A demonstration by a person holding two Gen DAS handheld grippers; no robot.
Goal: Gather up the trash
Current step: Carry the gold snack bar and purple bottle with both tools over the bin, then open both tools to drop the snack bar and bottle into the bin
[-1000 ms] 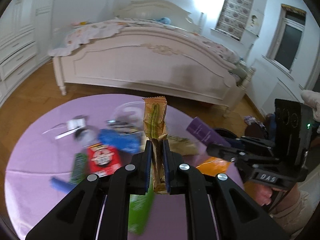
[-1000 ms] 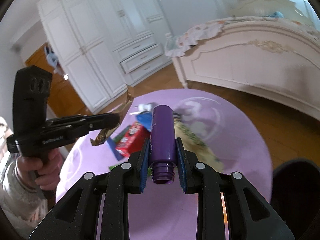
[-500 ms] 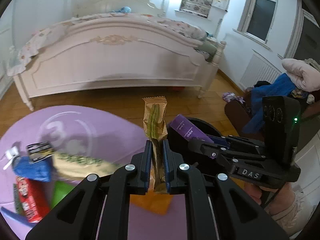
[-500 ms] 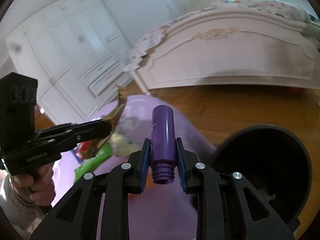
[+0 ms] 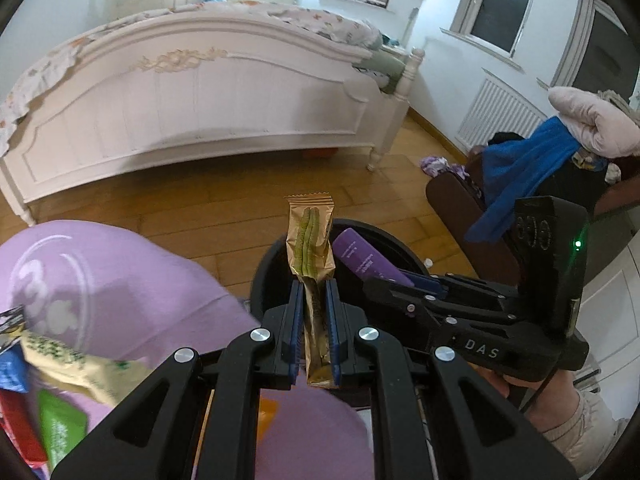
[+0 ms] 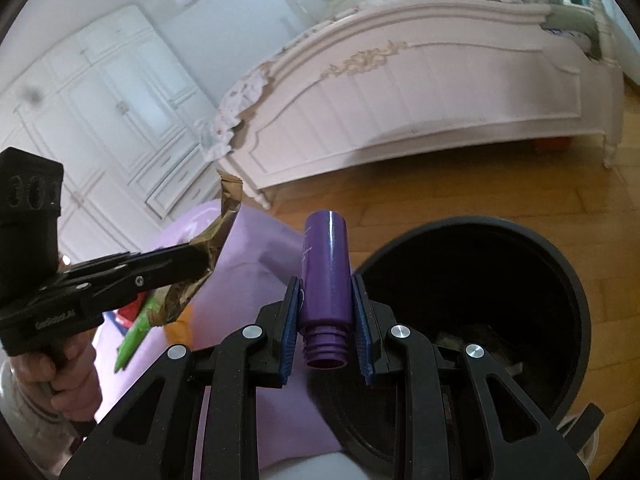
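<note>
Roughly mid-task: wrappers lie on the lilac-covered round bench (image 5: 120,280). Left gripper (image 5: 316,320) clamps the tan snack wrapper with green print (image 5: 310,240) at the rim of the black round bin (image 6: 560,264); right gripper (image 6: 326,320) grasps the purple capless plastic bottle (image 6: 326,272) beside it. Bin mouth unobstructed; bench edge close by.

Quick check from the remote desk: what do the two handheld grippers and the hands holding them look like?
Both are matte black plastic with silver screw heads and blue finger pads. The right gripper has white "DAS" lettering, a green LED on its upright block and a thin black cable below. The left gripper carries small pale lettering, unreadable. The left hand is bare, with a light grey cuff.
</note>
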